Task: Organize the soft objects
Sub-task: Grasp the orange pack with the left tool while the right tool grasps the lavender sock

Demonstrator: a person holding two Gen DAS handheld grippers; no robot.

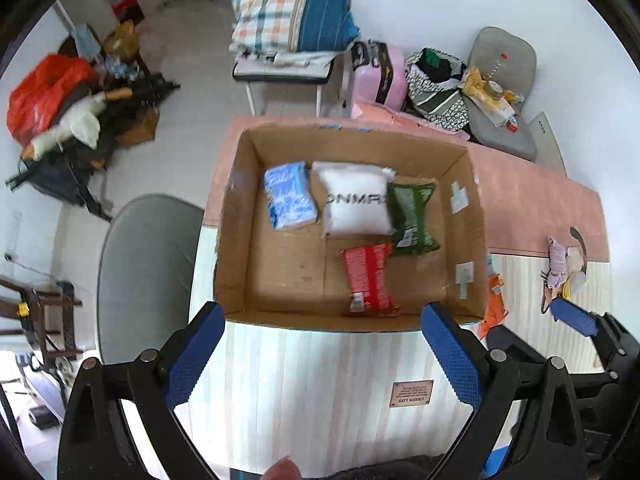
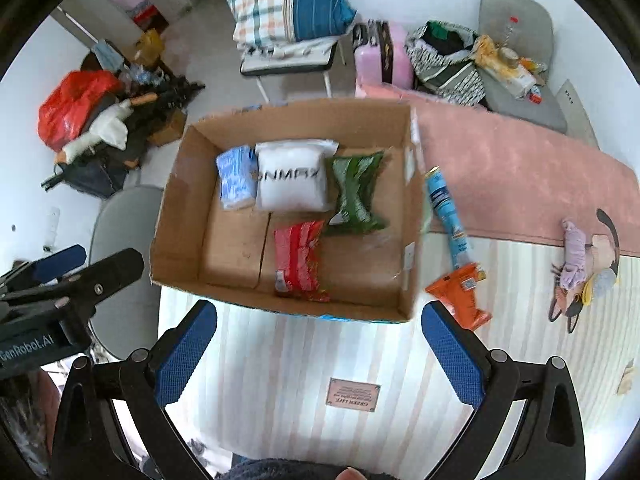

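Note:
An open cardboard box [image 1: 232, 272] [image 2: 176, 248] sits on the table. Inside lie a blue packet [image 1: 289, 196] [image 2: 234, 180], a white pouch [image 1: 356, 200] [image 2: 290, 180], a green packet [image 1: 412, 214] [image 2: 356, 196] and a red packet [image 1: 368, 280] [image 2: 298, 260]. Right of the box lie an orange packet [image 2: 460, 296] [image 1: 494, 304] and a blue-white tube-like pack [image 2: 446, 216]. My left gripper [image 1: 320, 316] is open and empty, above the box's near edge. My right gripper [image 2: 320, 316] is open and empty, just before the box.
A pink cloth [image 2: 520, 184] covers the table's far part. A small pile of soft fabric items [image 2: 580, 264] [image 1: 560, 268] lies at the right. A grey chair [image 1: 148, 272] stands left of the table. Floor clutter and a chair with a plaid bag [image 1: 288, 8] are behind.

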